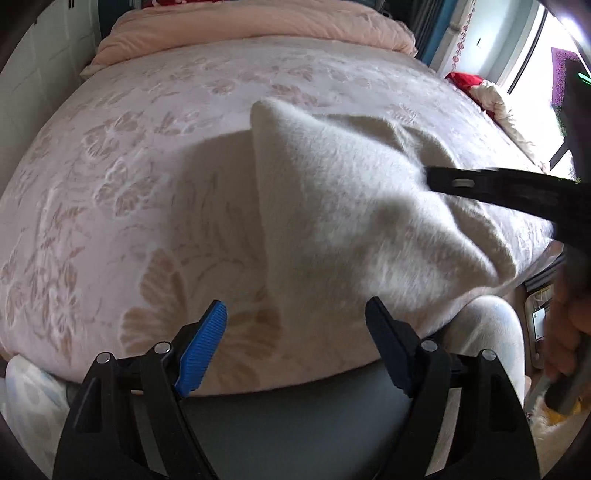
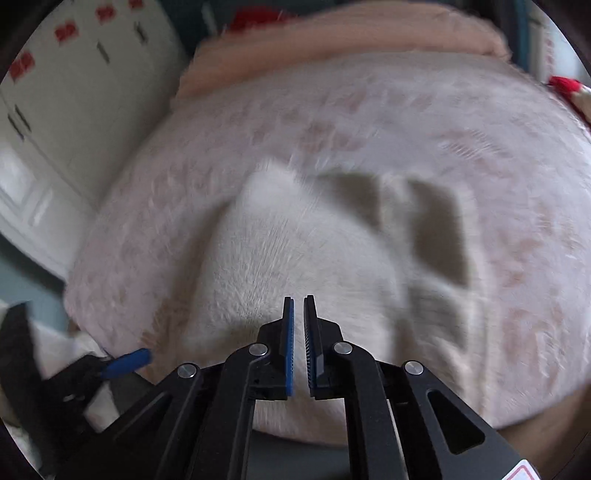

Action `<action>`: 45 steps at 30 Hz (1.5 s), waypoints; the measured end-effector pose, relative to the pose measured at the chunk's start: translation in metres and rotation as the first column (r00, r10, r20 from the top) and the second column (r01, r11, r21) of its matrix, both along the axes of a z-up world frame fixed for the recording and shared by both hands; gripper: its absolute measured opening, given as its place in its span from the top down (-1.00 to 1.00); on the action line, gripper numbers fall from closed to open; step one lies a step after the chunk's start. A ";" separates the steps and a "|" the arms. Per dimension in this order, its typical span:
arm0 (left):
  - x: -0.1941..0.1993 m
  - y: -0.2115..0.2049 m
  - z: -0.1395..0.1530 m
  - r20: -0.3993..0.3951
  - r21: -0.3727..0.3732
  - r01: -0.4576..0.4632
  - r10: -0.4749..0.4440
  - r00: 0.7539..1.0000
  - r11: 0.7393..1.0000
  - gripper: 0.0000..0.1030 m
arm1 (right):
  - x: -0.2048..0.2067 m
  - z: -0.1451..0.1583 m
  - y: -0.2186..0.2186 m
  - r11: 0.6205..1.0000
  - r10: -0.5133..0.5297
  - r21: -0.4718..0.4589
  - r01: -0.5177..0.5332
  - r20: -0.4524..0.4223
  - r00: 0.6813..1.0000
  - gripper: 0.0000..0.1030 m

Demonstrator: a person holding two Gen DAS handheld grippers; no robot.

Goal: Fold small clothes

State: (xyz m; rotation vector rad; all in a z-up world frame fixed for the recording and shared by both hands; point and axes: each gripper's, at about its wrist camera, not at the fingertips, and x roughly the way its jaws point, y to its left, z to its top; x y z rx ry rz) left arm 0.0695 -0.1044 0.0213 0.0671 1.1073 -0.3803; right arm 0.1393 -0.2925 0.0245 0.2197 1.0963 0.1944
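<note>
A fuzzy white garment (image 1: 332, 206) lies rumpled on the bed (image 1: 129, 166) near its front edge, one corner peaked upward.

A home bedroom: a bed (image 1: 147, 184) (floral pink cover), folded quilt (image 1: 258, 29), white wardrobe (image 2: 74, 92).

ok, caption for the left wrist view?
Open left gripper above the floral bedspread, white fleece garment just ahead.

Nearly closed right gripper (image 2: 299, 314) above white fuzzy garment (image 2: 295, 251) on bedspread (image 2: 480, 147).
</note>
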 end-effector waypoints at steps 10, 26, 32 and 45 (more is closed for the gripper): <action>-0.002 0.023 -0.003 -0.018 -0.003 -0.053 0.053 0.998 0.999 -0.52 | 0.001 0.018 0.033 0.996 0.075 0.038 -0.075 0.007 0.997 0.83; -0.006 0.024 0.006 0.010 -0.020 -0.053 0.053 0.999 0.998 -0.62 | -0.081 -0.016 -0.070 0.977 -0.204 -0.080 0.199 -0.051 0.978 1.00; -0.006 -0.006 0.015 0.035 -0.022 0.019 -0.018 0.999 1.000 -0.68 | -0.077 -0.054 -0.102 0.955 -0.275 0.075 0.285 -0.124 0.953 1.00; 0.039 -0.018 -0.007 -0.077 -0.172 -0.032 0.018 0.997 0.985 -0.82 | -0.063 -0.030 -0.147 0.905 -0.341 0.259 0.337 -0.034 0.940 -0.38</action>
